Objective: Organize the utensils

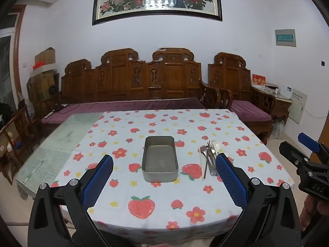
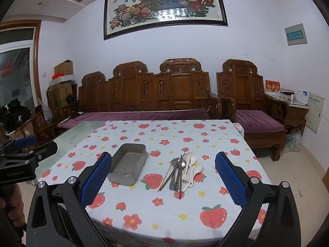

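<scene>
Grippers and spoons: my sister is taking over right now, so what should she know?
Left gripper: open, holding nothing, above the near edge of the table.
Right gripper: open, holding nothing, facing the utensils.
Metal tray: mid-table, nothing inside.
Utensil pile: to the right of the tray, on the strawberry cloth; metal pieces, chopsticks and white spoons lie bunched together.
Done: nothing in the tray yet.
Left: probably move every utensil into the tray.

Home living room: carved wooden sofa [image 2: 148, 90] (purple cushions), peony painting [image 2: 164, 6].
</scene>
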Tool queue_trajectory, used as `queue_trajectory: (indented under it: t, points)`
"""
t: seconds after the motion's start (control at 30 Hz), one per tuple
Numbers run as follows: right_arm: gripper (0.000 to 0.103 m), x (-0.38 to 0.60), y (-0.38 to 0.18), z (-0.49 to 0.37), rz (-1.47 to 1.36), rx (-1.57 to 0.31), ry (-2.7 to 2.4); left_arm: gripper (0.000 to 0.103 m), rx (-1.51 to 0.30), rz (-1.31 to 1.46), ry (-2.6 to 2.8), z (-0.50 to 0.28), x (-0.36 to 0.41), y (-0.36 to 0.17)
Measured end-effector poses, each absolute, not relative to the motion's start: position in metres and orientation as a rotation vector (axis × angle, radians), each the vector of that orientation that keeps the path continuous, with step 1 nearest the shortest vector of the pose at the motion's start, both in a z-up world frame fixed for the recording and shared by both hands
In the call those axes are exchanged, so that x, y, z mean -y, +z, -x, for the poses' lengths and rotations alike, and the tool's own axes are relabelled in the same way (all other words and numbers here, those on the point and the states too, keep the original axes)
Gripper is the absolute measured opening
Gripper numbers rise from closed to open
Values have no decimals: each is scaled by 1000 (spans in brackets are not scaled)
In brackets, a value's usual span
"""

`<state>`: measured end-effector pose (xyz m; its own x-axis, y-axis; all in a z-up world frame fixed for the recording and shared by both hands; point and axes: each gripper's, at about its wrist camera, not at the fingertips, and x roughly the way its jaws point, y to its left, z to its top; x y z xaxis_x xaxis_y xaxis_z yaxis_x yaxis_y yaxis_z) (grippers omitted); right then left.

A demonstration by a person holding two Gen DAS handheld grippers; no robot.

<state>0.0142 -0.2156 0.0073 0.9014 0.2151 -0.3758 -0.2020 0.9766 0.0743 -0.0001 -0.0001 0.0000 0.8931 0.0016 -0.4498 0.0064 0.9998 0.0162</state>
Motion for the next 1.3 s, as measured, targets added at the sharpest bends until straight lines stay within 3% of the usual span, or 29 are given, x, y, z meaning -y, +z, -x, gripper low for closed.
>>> queue_trajectory:
  t: [1.3]
  points:
    - [101, 216, 10, -13, -40, -389, 220, 96, -447, -19, -4, 4, 7, 16]
